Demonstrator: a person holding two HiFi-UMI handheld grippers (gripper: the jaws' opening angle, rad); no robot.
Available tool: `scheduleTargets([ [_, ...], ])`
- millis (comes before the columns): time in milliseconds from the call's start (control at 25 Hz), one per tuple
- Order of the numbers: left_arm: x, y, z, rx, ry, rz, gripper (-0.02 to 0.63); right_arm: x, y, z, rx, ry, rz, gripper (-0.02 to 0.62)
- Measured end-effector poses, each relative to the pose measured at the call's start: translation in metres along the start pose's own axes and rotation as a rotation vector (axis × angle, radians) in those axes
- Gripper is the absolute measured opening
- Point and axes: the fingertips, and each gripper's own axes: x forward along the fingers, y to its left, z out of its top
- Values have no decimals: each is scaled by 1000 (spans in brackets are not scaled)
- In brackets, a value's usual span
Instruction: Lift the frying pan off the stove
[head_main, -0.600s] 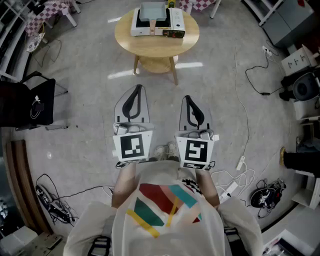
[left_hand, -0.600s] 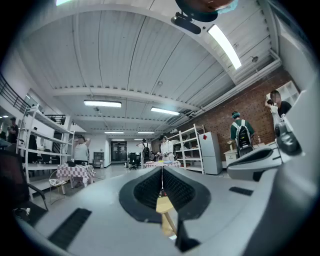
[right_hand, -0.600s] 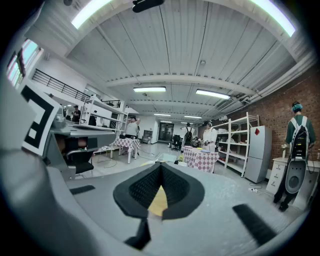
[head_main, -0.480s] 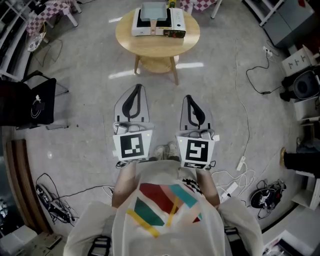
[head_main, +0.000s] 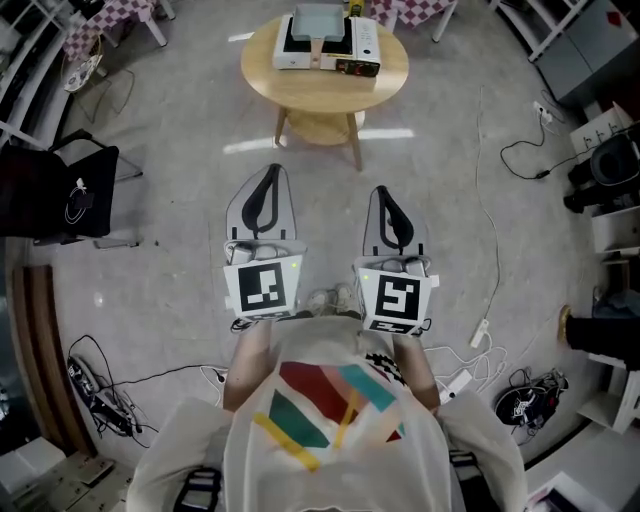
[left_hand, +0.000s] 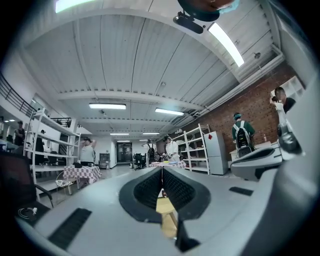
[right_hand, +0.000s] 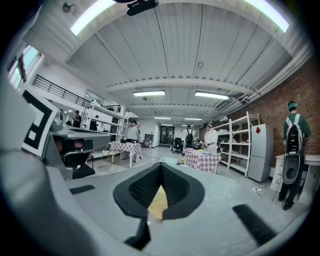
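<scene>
A grey square frying pan (head_main: 318, 20) sits on a white portable stove (head_main: 352, 42) on a round wooden table (head_main: 290, 85) at the top of the head view. Its handle (head_main: 318, 55) points toward me. My left gripper (head_main: 272, 175) and right gripper (head_main: 381, 194) are held side by side over the floor, well short of the table. Both are shut with nothing between the pads. In the left gripper view the left gripper (left_hand: 161, 168) points level toward the table (left_hand: 167, 216). The right gripper (right_hand: 161, 165) shows the table (right_hand: 158, 204) the same way.
Cables (head_main: 500, 150) and a power strip (head_main: 482, 326) lie on the grey floor to the right. A black bag (head_main: 60, 195) stands at the left, and more cables (head_main: 100, 400) lie at the lower left. Shelving (right_hand: 242, 145) and several people (right_hand: 211, 140) stand far off.
The table with stove and pan has shifted slightly up and right in the head view. Both grippers sit a little lower in the frame, still shut and side by side.
</scene>
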Motion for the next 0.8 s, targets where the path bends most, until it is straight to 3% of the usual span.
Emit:
scheduleTargets([
  [120, 3, 4, 3, 19, -65, 31, 6, 3, -5, -1, -9, -1, 3, -5],
  [600, 12, -14, 0, 21, -15, 93, 6, 4, -33, -17, 2, -11, 76, -5],
  [800, 21, -32, 20, 8, -82, 109, 6, 7, -44, -20, -14, -18, 102, -5],
])
